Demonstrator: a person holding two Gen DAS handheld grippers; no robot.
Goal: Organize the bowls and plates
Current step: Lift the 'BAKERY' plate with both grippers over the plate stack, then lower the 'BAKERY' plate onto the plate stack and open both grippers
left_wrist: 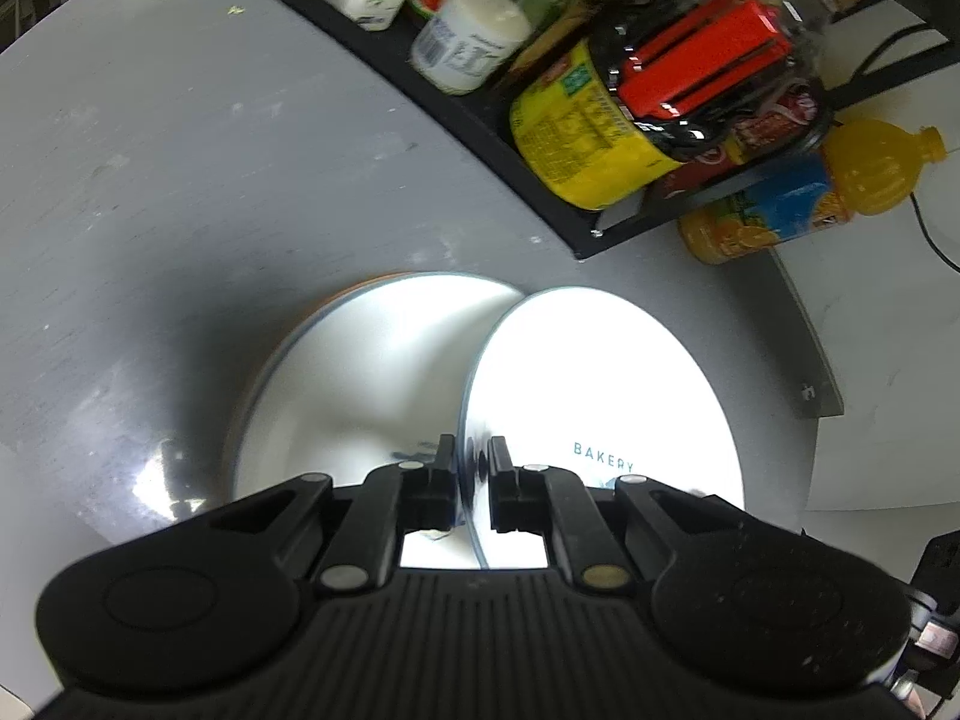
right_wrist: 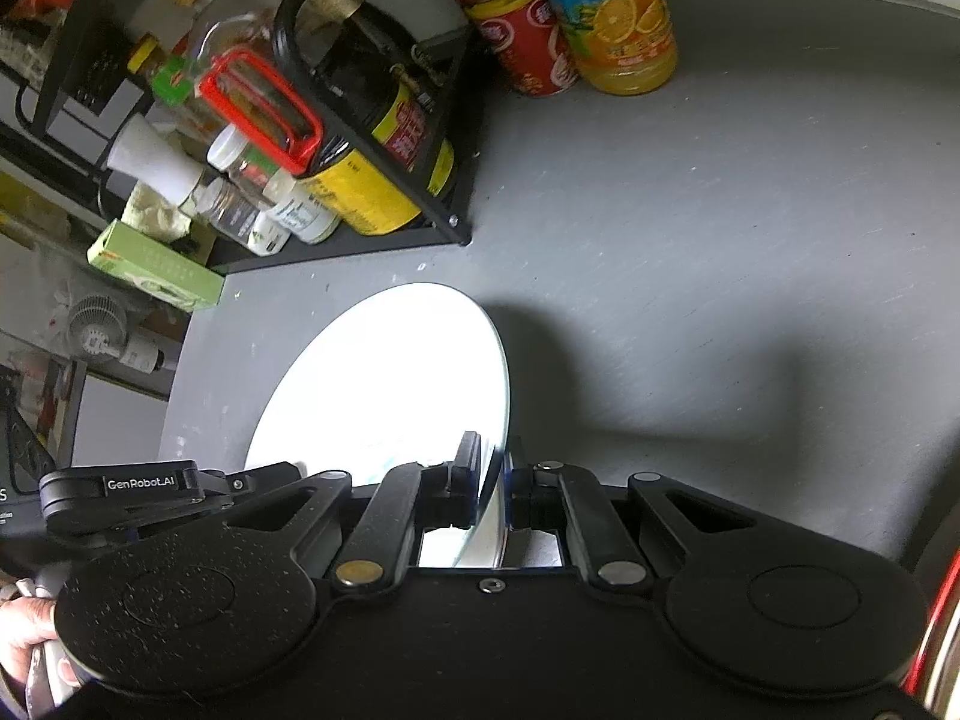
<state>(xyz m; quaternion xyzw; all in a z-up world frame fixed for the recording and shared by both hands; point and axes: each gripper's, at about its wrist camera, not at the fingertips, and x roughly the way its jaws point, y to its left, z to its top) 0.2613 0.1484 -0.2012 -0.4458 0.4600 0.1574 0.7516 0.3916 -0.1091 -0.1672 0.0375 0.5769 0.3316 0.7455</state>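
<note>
In the left wrist view my left gripper (left_wrist: 471, 462) is shut on the rim of a white plate (left_wrist: 600, 396) printed "BAKERY", held tilted on edge. Under and left of it lies another white plate (left_wrist: 360, 378) on an orange-rimmed one, flat on the grey table (left_wrist: 180, 180). In the right wrist view my right gripper (right_wrist: 493, 468) is shut on the rim of a white plate (right_wrist: 390, 384), tilted above the grey table (right_wrist: 690, 240). The left gripper's body (right_wrist: 138, 489) shows at the left of that view.
A black wire rack (left_wrist: 480, 138) (right_wrist: 444, 138) with jars, spice bottles and a red-handled jug stands at the back. An orange juice bottle (left_wrist: 798, 192) (right_wrist: 618, 12) and red cans (right_wrist: 522, 30) stand beside it. A green box (right_wrist: 156, 267) sits at the table's edge.
</note>
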